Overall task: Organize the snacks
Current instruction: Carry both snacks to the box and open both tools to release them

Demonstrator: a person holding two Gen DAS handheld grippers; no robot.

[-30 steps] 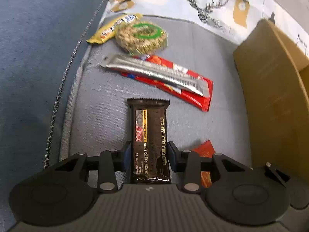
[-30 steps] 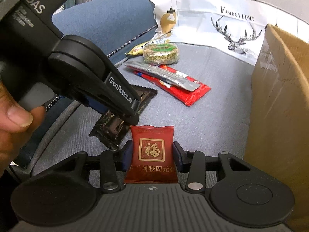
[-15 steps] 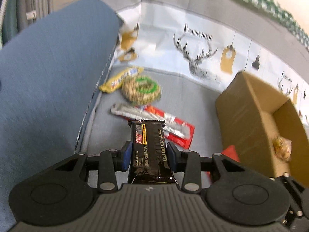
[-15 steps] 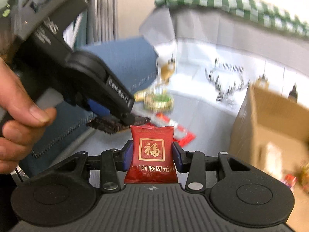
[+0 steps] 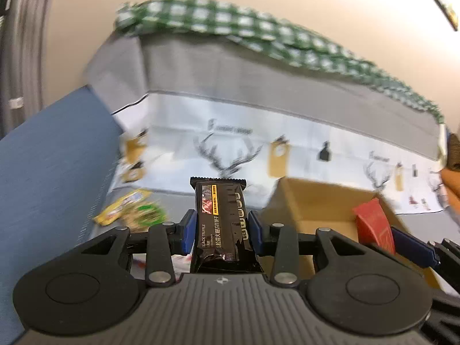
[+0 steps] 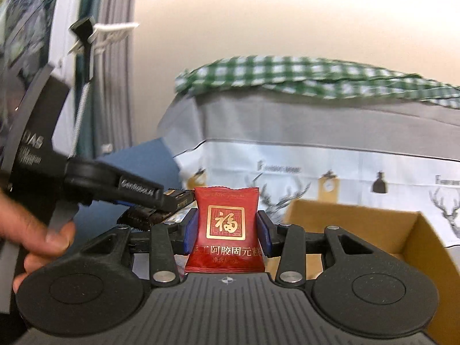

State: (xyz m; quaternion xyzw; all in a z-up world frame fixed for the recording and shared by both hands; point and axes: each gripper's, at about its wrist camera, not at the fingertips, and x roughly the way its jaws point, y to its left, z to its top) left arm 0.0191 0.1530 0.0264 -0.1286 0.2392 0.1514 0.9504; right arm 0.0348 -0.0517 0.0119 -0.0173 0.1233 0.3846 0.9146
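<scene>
1. Left wrist view: left gripper (image 5: 220, 231), jaws part-way closed, blue pads pressed on both sides of a black snack bar (image 5: 220, 221), which stands upright between them. Label reads "BLACK TRUFFLE" in white, with a yellow strip and Chinese characters beside it; a row of gold blocks runs up its right side.
2. Same view, beyond and left of the gripper: a yellow wrapper (image 5: 120, 207) and a round green-ringed snack (image 5: 146, 215) lie on the grey seat, blurred, writing unreadable.
3. Same view, to the right of the gripper: an open cardboard box (image 5: 310, 201); its contents cannot be made out. A red packet (image 5: 373, 225) stands at the box's right, with the other gripper's blue pad just beside it.
4. Same view, behind: a white cloth (image 5: 302, 141) printed with deer heads and tags, lettering blurred; a green checked cloth (image 5: 258, 31) above.
5. Right wrist view: right gripper (image 6: 227, 231), jaws part-way closed, pads clamping the red packet (image 6: 225, 230) upright. Gold square frames the character "福"; below it reads "阿胶固元糕".
6. Same view, left of the gripper: the left gripper (image 6: 161, 201), marked "GenRobot.AI", held by a hand (image 6: 43, 235), gripping the black snack bar (image 6: 152, 212).
7. Same view, right of the gripper: the cardboard box (image 6: 359, 224), inside not visible.
</scene>
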